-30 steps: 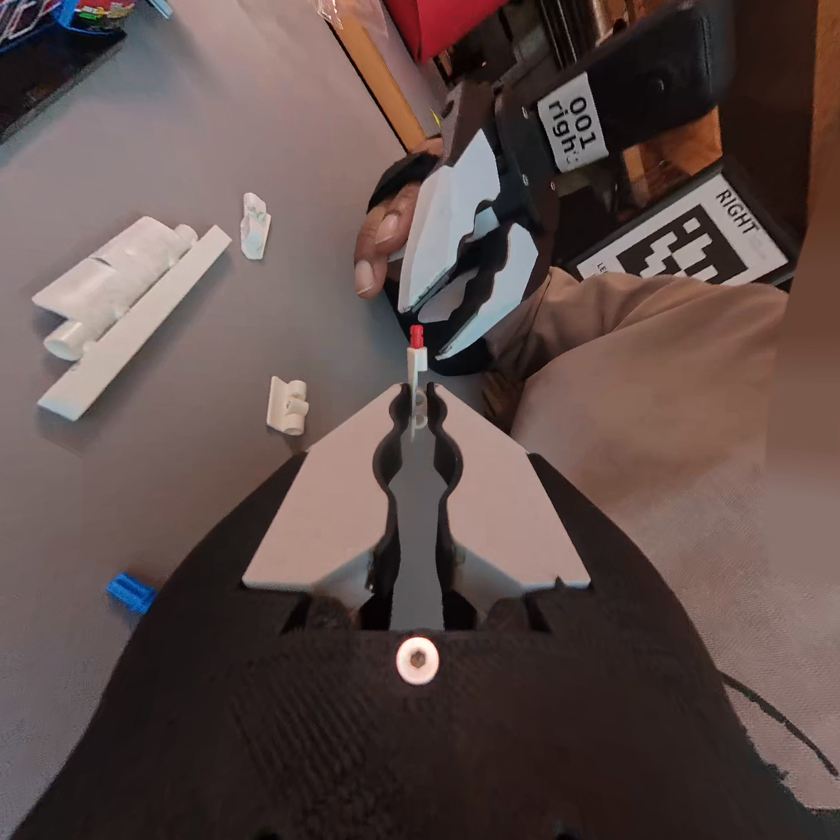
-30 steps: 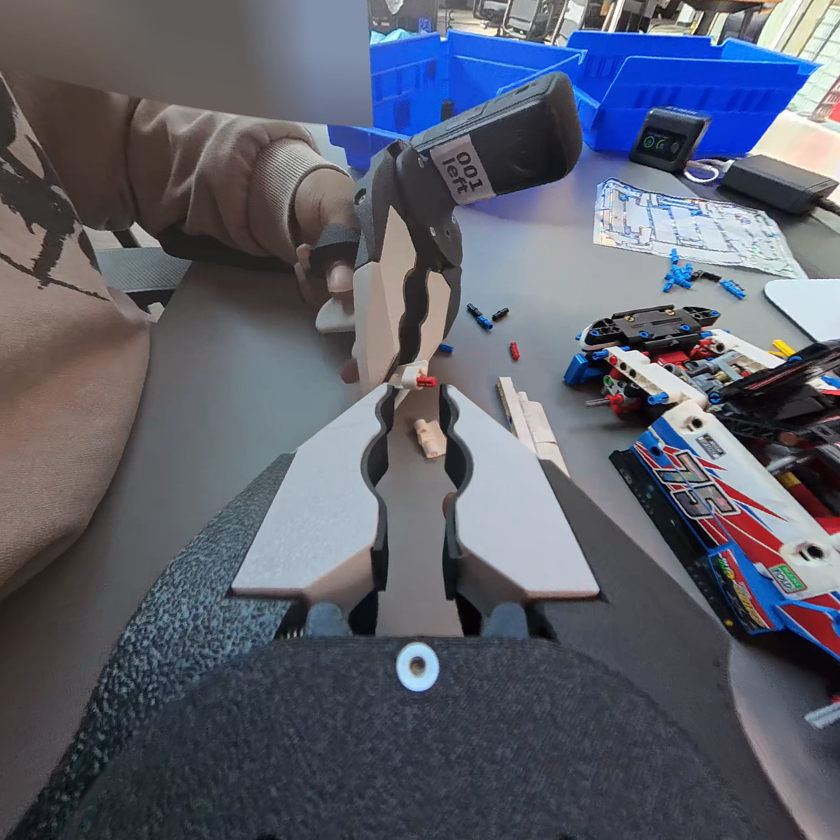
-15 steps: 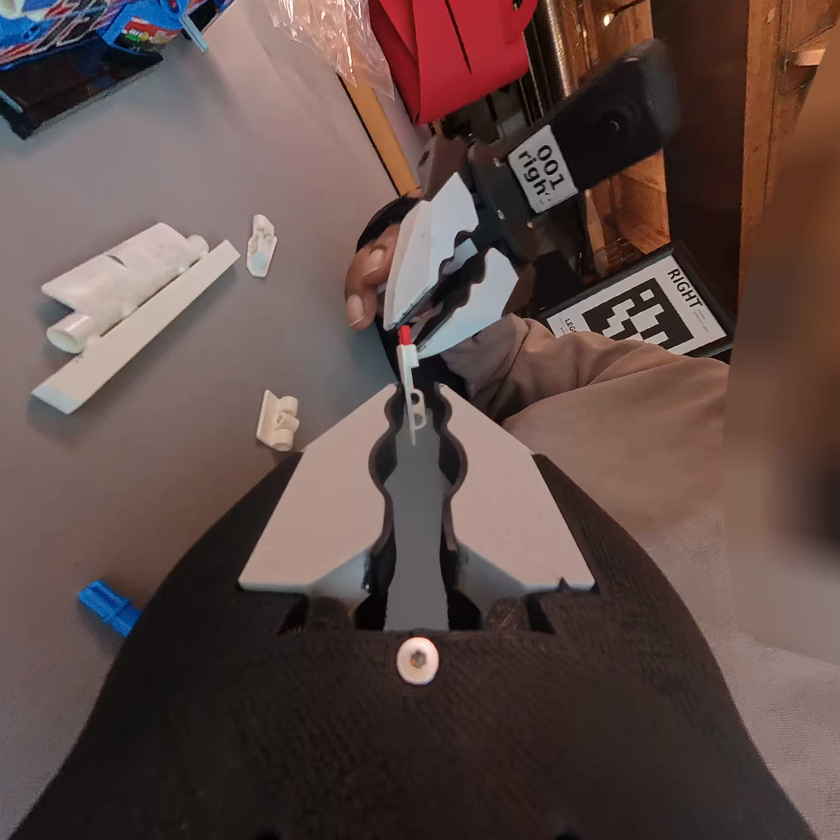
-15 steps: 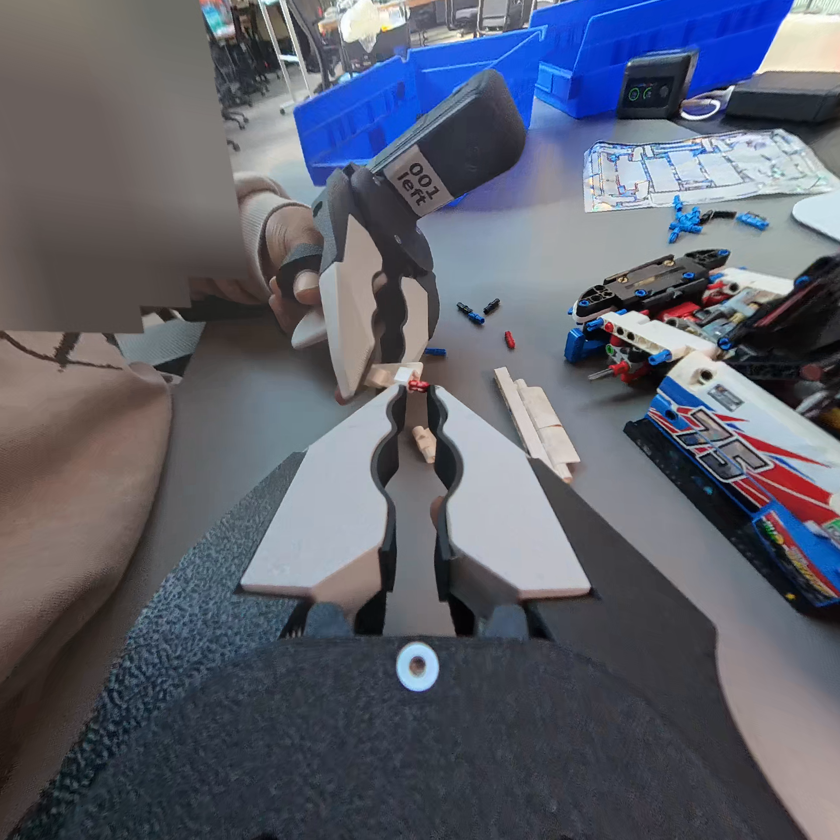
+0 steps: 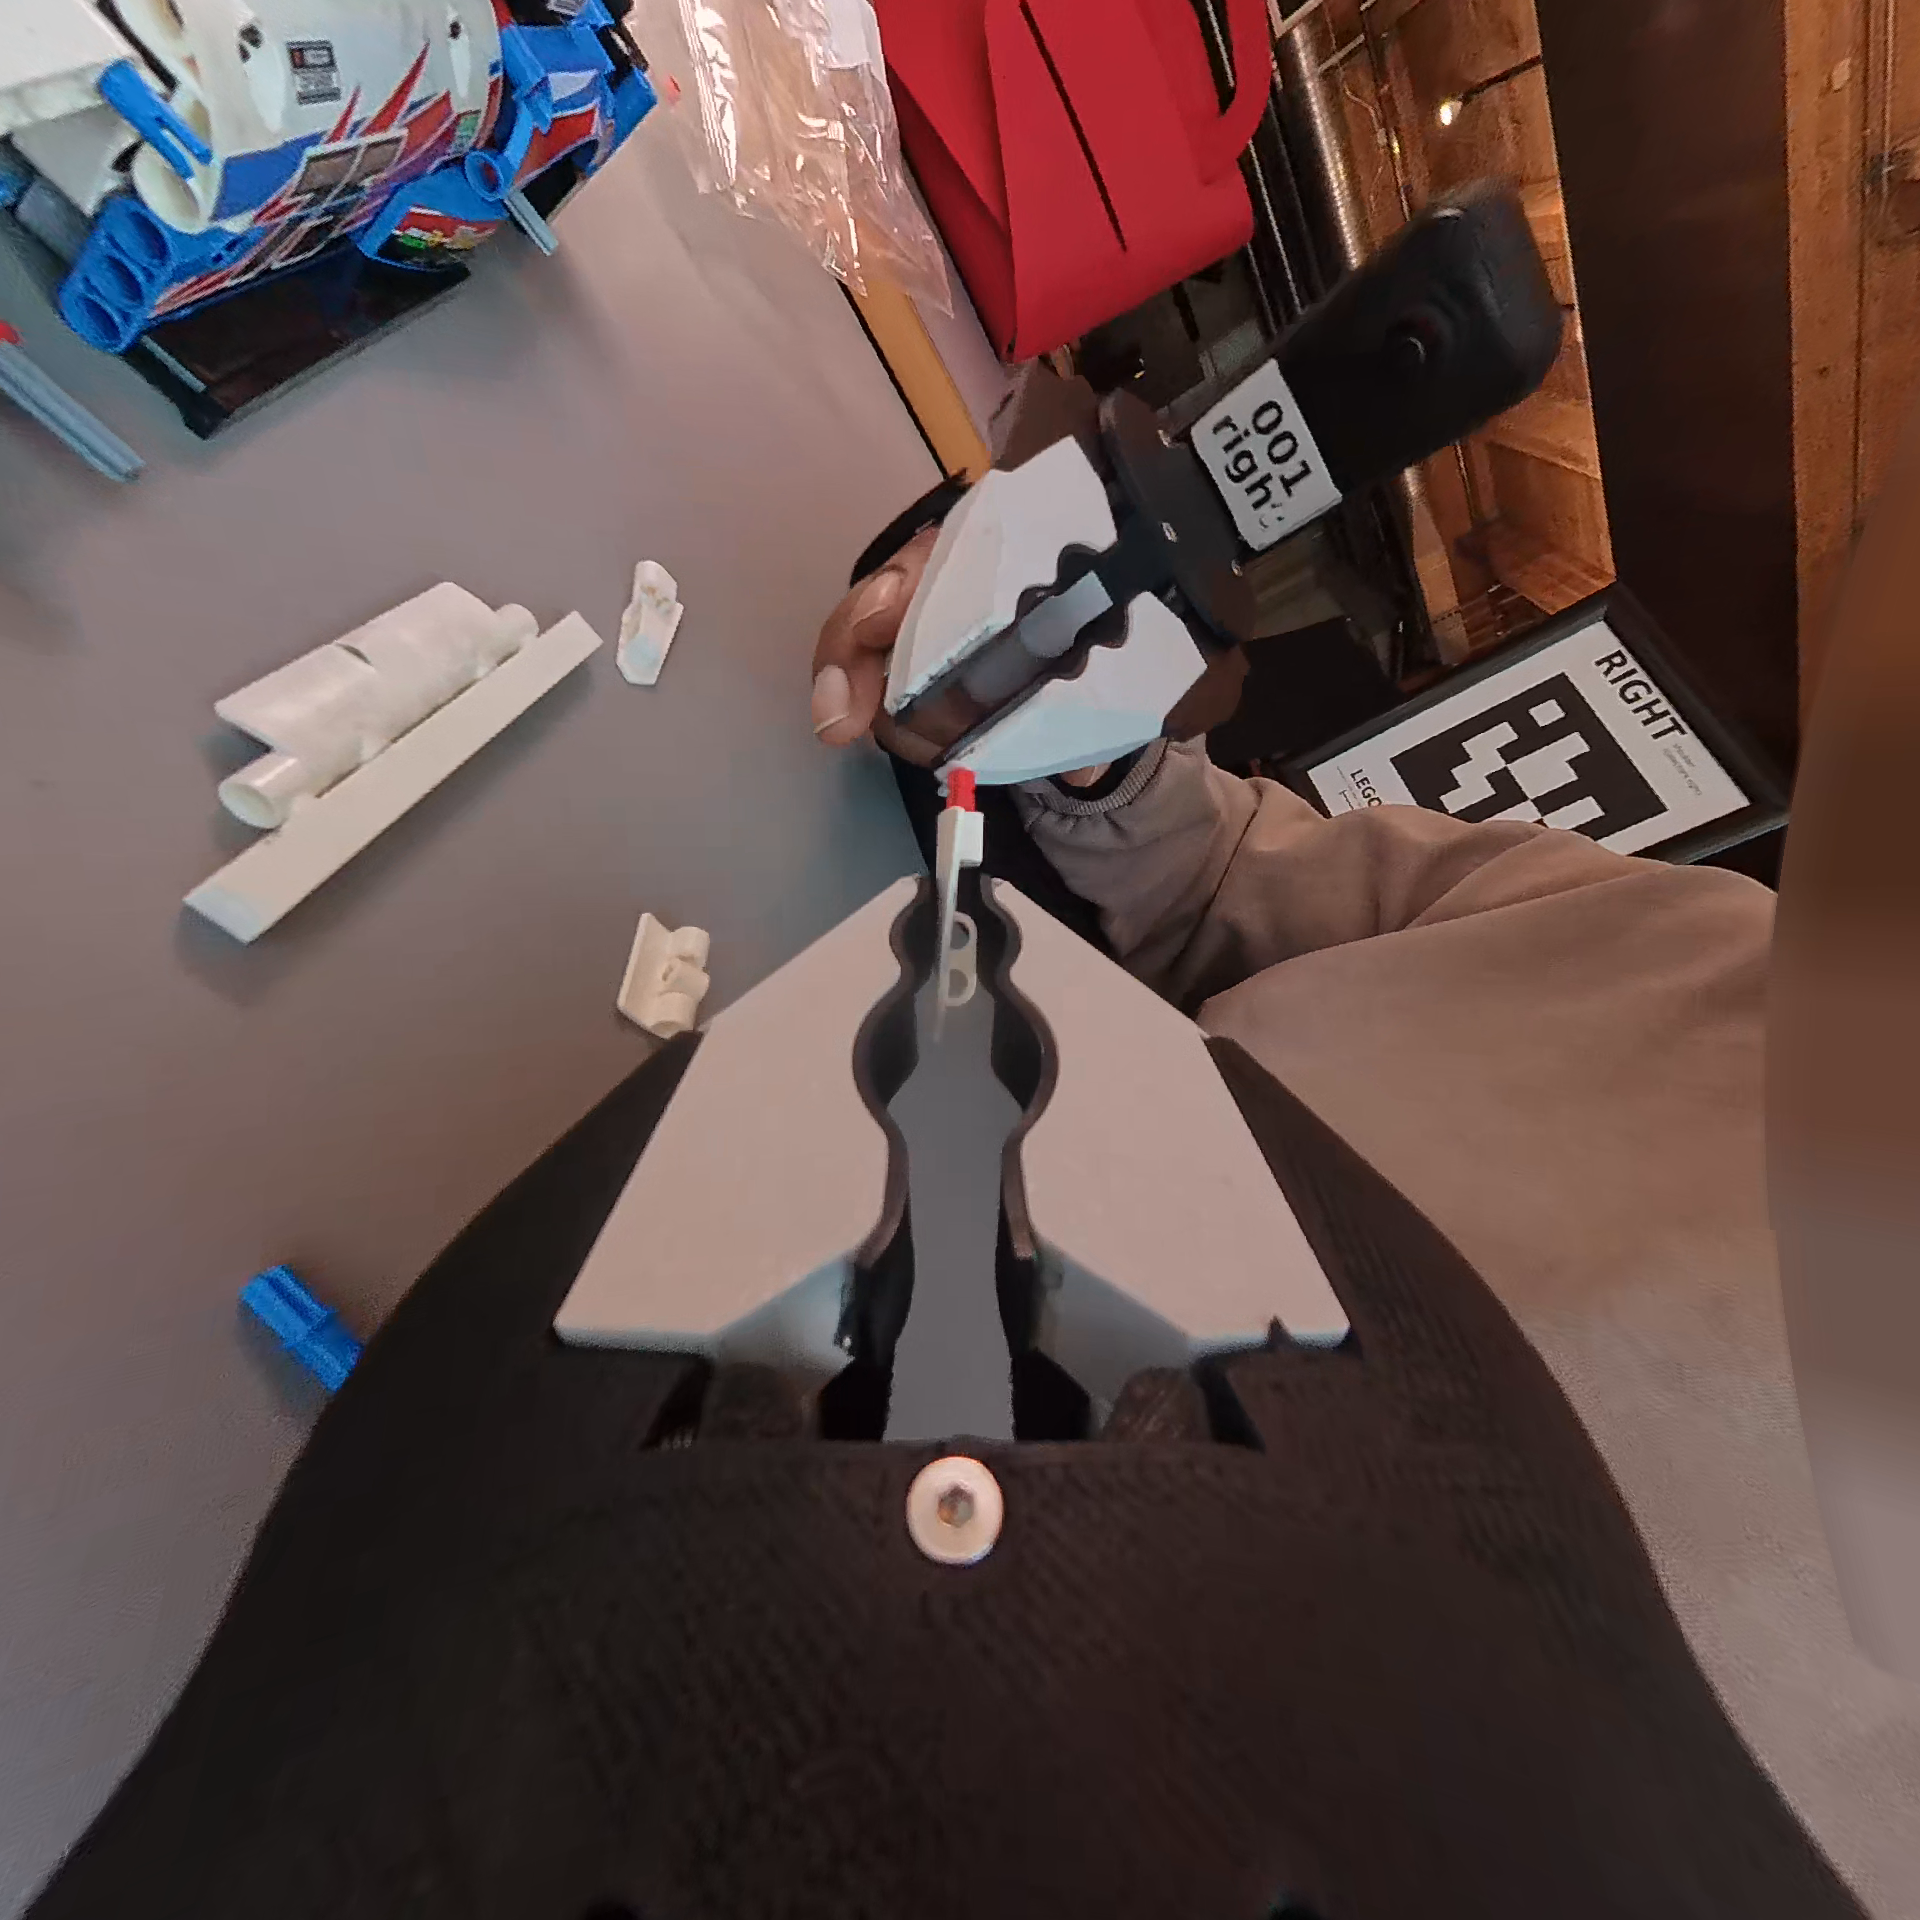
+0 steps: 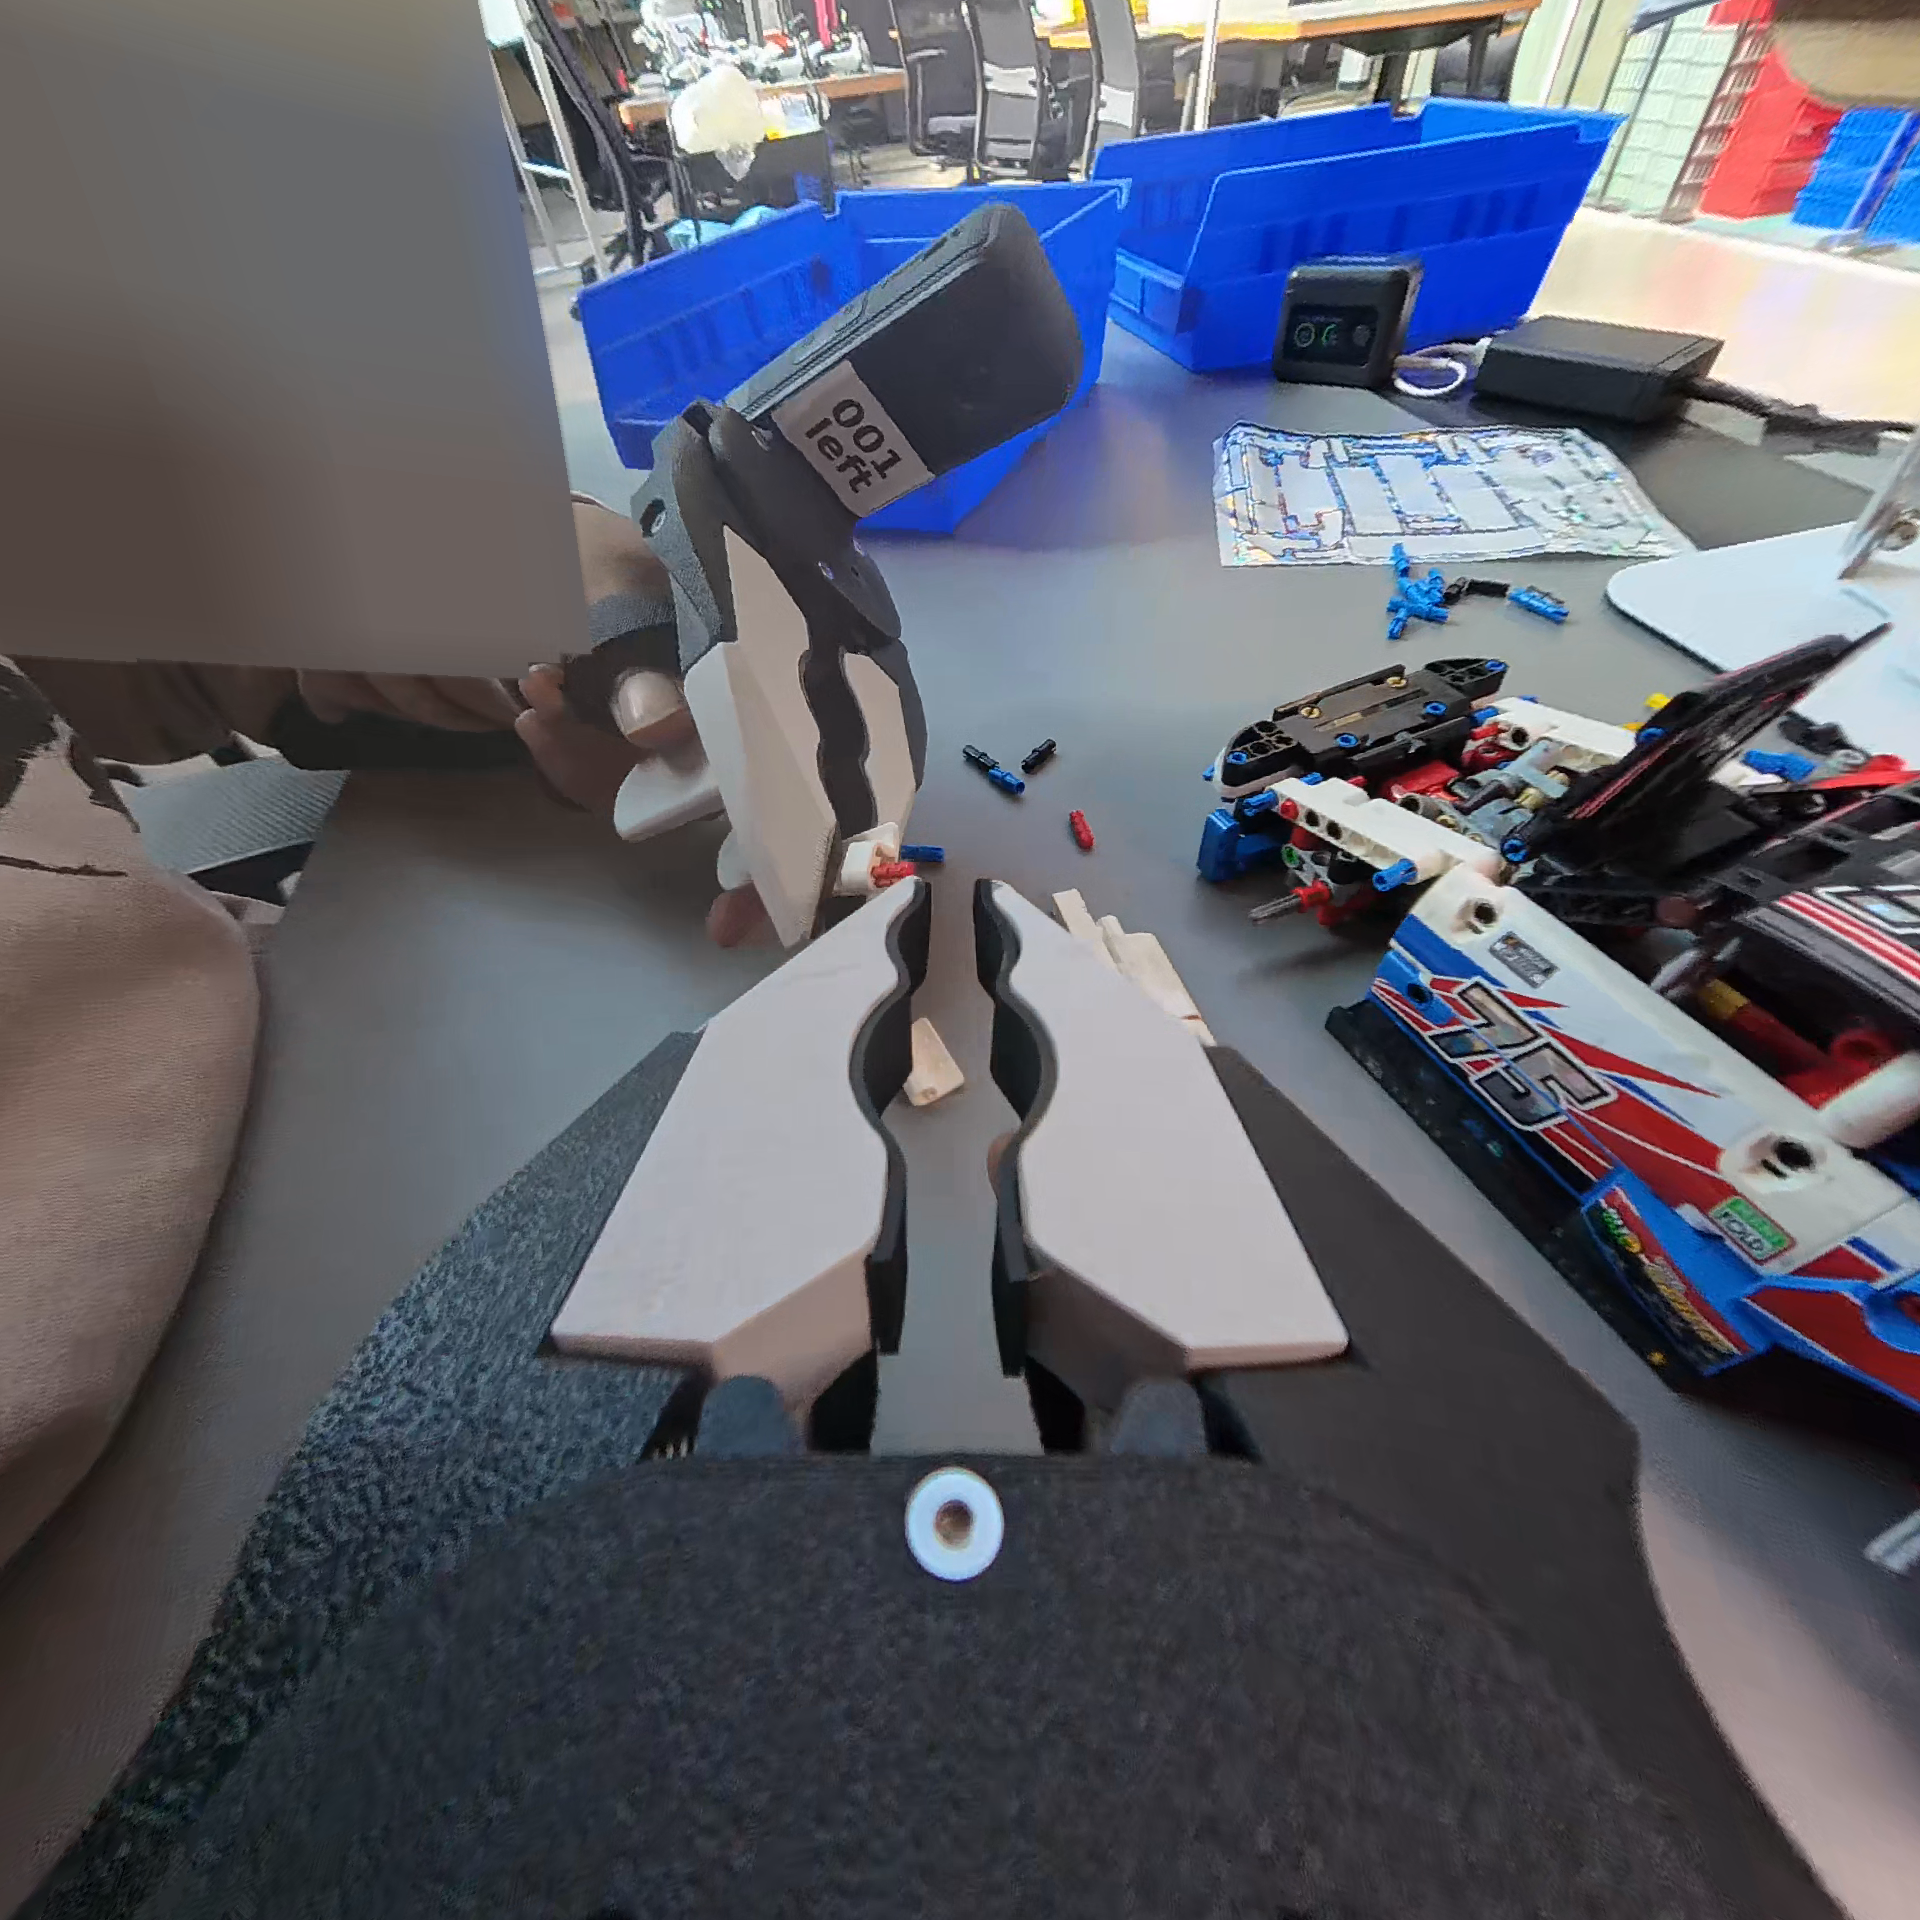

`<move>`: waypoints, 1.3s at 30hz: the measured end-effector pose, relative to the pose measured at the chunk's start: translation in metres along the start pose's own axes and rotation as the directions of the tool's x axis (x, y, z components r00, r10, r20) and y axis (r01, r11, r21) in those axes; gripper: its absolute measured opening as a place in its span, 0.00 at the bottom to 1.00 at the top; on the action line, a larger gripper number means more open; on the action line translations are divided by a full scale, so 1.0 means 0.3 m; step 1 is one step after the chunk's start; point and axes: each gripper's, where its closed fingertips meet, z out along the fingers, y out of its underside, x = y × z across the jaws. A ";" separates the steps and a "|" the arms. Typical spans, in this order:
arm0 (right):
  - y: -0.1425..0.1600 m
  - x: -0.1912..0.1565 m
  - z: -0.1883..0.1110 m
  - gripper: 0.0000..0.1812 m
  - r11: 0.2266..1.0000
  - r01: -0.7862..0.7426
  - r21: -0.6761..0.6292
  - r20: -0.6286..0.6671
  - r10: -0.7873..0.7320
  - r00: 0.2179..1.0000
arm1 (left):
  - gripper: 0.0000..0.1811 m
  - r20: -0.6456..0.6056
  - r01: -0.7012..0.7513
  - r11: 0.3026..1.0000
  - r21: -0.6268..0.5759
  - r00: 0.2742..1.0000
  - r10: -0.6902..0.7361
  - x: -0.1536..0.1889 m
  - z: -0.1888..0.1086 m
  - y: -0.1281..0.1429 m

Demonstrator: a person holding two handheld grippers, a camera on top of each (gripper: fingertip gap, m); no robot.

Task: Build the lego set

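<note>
My left gripper (image 5: 953, 891) is shut on a thin white lego piece (image 5: 954, 940) and holds it upright above the table. A red pin (image 5: 960, 787) sticks out of the piece's top end. My right gripper (image 6: 948, 891) is empty, its jaws a narrow gap apart. In the right wrist view its left fingertip (image 6: 906, 902) sits right beside the red pin (image 6: 890, 871), which is outside the gap. The left gripper (image 6: 831, 888) and white piece (image 6: 862, 860) show there too. In the left wrist view the right gripper (image 5: 940, 750) meets the pin from above.
A white panel assembly (image 5: 384, 748), two small white connectors (image 5: 649, 623) (image 5: 665, 977) and a blue piece (image 5: 301, 1340) lie on the grey table. The part-built car (image 6: 1610, 1039) stands to the right. Loose pins (image 6: 997, 769), an instruction sheet (image 6: 1434, 499) and blue bins (image 6: 1351, 229) lie beyond. My two grippers' fingertips are within a few centimetres of each other.
My right gripper's jaws have narrowed and it has moved up to the red pin. My left gripper has kept hold of the white piece while shifting and tilting a little.
</note>
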 end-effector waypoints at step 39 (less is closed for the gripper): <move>0.035 0.053 0.050 0.08 0.988 0.077 -0.136 -0.219 -0.106 0.970 | 0.03 0.262 -0.176 0.984 0.026 0.951 0.163 -0.088 -0.008 -0.022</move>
